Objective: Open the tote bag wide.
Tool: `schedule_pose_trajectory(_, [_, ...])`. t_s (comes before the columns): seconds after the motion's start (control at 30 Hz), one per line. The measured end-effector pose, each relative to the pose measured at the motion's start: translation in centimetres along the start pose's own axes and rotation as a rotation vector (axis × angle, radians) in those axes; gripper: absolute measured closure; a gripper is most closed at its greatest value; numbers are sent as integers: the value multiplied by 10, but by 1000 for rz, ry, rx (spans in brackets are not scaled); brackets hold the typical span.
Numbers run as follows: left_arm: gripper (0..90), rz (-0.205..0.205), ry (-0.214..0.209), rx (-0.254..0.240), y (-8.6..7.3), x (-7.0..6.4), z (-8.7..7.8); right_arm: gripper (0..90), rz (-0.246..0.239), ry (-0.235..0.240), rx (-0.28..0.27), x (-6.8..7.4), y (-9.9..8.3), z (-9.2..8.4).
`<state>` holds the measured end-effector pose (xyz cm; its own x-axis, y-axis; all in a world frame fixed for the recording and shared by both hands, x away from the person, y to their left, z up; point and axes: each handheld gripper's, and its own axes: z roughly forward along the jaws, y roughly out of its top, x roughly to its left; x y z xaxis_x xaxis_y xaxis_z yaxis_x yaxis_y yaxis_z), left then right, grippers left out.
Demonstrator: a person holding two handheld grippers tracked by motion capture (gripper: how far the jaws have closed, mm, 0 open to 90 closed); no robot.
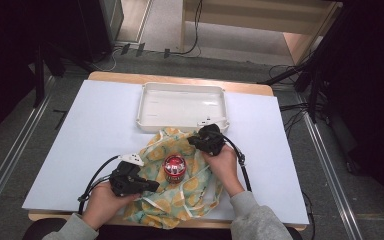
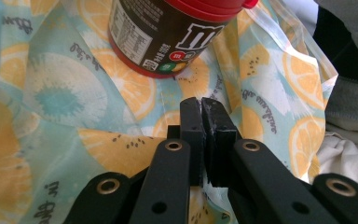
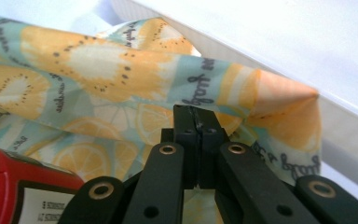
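Observation:
A cloth point(image 1: 180, 205) printed with orange slices on pale blue lies crumpled on the white table top. On its middle stands a red-lidded candy canister point(image 1: 174, 167), whose dark label point(image 2: 163, 37) faces the left gripper view. My left gripper point(image 1: 154, 186) rests at the cloth's near left edge with its jaws shut point(image 2: 200, 105) and a thin white sliver of fabric between them. My right gripper point(image 1: 192, 140) is at the cloth's far right corner, close to the tray. Its jaws are shut point(image 3: 196, 112) on a raised fold of the cloth point(image 3: 98, 65), with the canister point(image 3: 14, 177) at lower left.
A shallow white tray point(image 1: 145, 107) stands just beyond the cloth, its wall point(image 3: 284, 51) right behind the raised fold. The white table top point(image 1: 90, 130) is bare to the left and right. Cables trail from both grippers toward the person's sleeves.

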<state>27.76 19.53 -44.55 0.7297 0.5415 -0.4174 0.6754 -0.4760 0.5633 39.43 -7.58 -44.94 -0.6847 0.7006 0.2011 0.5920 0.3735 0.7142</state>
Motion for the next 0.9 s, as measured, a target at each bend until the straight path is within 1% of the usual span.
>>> schedule_pose_trajectory(0.03, [878,-2,-8,-7,0,0,0,900,0,2,-3,1,0,-1])
schedule_pose_trajectory(0.07, [870,0,-12,-5,0,1,-1,900,-8,6,-4,2,1,-2])
schedule_pose_trajectory(0.13, [840,1,-25,3,1,2,-1,900,-11,7,-11,3,1,-4])
schedule_pose_trajectory(0.33, [808,7,-20,-23,2,1,-6,883,-19,19,-5,5,1,-9])
schedule_pose_trajectory(0.4, [791,2,-27,-31,4,1,-7,875,-24,22,-5,6,2,-11])
schedule_pose_trajectory(0.57, [744,20,-22,-35,7,-2,-12,851,-30,36,-11,10,2,-15])
schedule_pose_trajectory(0.63, [723,22,-15,-50,8,-3,-14,851,-34,37,-11,12,3,-18])
schedule_pose_trajectory(0.73, [709,22,-27,-57,11,-4,-17,851,-40,43,-11,14,3,-21])
schedule_pose_trajectory(0.77, [704,20,-22,-62,12,-4,-18,850,-41,46,-10,15,3,-22])
schedule_pose_trajectory(0.9, [685,33,-7,-74,16,-4,-23,823,-50,52,-10,18,1,-28])
